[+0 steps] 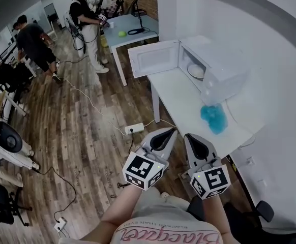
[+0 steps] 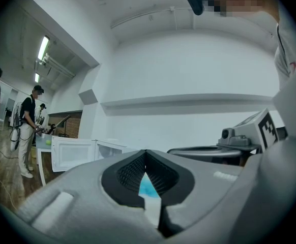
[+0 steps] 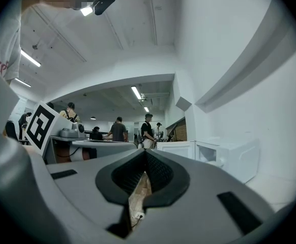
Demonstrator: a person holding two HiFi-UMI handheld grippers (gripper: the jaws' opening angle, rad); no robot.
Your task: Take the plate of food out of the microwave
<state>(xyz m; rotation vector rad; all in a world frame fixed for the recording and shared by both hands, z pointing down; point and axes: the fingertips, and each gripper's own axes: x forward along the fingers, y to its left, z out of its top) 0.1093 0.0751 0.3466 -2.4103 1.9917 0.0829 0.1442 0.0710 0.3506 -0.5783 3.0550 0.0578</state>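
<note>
A white microwave stands on a white table against the wall, its door swung open to the left. Inside it lies a white plate; what is on the plate I cannot make out. My left gripper and right gripper hang side by side in front of the table's near end, well short of the microwave, both shut and empty. The left gripper view shows the shut left gripper with the microwave door far off. In the right gripper view, the shut right gripper has the microwave to its right.
A blue object lies on the table in front of the microwave. A power strip and cables lie on the wood floor. Several people stand by a blue table at the back. The wall closes the right side.
</note>
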